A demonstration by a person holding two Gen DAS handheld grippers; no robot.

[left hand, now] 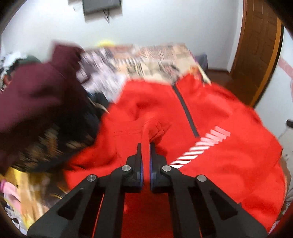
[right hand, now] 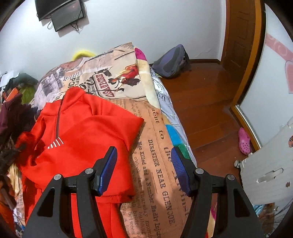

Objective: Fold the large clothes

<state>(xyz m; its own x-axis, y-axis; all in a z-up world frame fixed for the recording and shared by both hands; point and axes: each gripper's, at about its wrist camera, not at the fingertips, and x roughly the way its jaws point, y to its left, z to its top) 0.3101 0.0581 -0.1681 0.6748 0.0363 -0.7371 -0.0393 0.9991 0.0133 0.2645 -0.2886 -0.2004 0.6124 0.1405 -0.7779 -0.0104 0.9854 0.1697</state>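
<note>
Red top [right hand: 78,128], zip-necked, with white slanted stripes [left hand: 201,146] on the chest: lies spread on the bed, over a newsprint-pattern blanket [right hand: 157,146], collar toward the far wall, one side folded in so its edge runs diagonally across the print.

Left gripper [left hand: 146,146]: jaws nearly closed, pinching a narrow raised ridge of the red fabric between blue pads [left hand: 141,168]; the cloth runs up from the top's body into the grip. View motion-blurred.

Right gripper [right hand: 144,153]: jaws wide apart, holding nothing; left finger over the top's near edge, right finger over the blanket near the bed's side. Whether either touches the surface cannot be told.

Maroon garment [left hand: 36,95]: heaped at the top's left, with other dark and patterned clothes beside it.

Backpack [right hand: 170,62]: on the wood floor beyond the bed, against the wall.

Pink clog [right hand: 244,141]: on the floor by the door frame.

Monitor [right hand: 62,12]: mounted on the far wall.
</note>
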